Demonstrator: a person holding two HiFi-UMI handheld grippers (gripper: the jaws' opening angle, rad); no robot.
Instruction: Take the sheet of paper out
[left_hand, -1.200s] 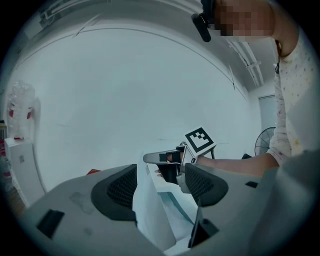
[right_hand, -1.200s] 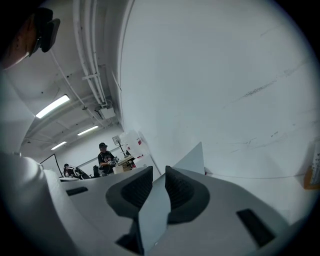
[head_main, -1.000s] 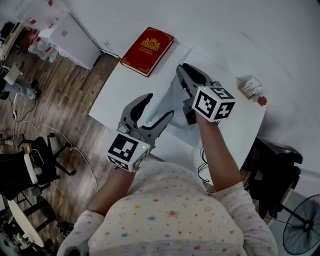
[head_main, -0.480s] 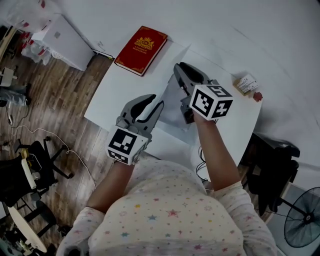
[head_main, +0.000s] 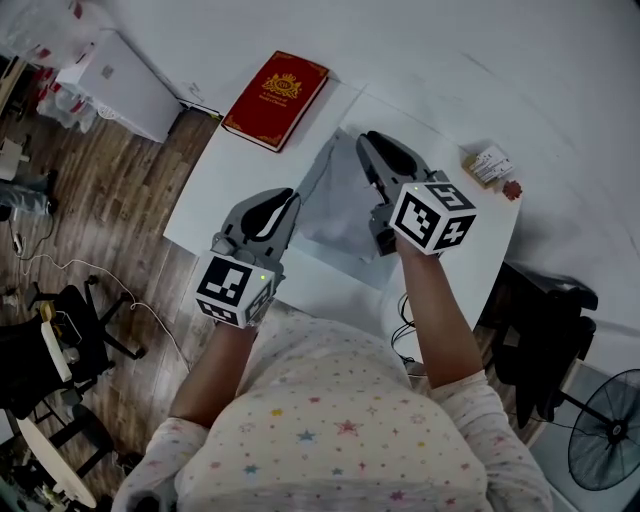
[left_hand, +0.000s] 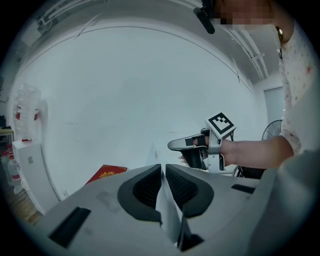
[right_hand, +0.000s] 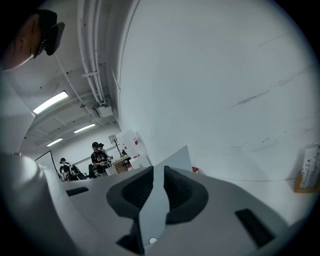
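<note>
A thin grey sheet (head_main: 335, 205) hangs over the white table (head_main: 235, 165), stretched between my two grippers. My left gripper (head_main: 284, 203) holds its left edge; in the left gripper view the jaws (left_hand: 163, 174) are shut on a thin pale sheet edge (left_hand: 167, 212). My right gripper (head_main: 369, 142) grips the sheet's right side; in the right gripper view its jaws (right_hand: 159, 176) are shut on a grey sheet (right_hand: 154, 210) that sticks out past the tips. I cannot tell whether this is one sheet or a sleeve with paper inside.
A red book (head_main: 275, 98) lies at the table's far left corner, also in the left gripper view (left_hand: 106, 174). A small box (head_main: 487, 163) and a red bit (head_main: 513, 190) sit at the far right. Chairs and cables crowd the wooden floor (head_main: 110, 260) to the left.
My left gripper's jaws, open a second ago, have shut on the sheet's left edge and drawn left. The right gripper has stayed about where it was.
</note>
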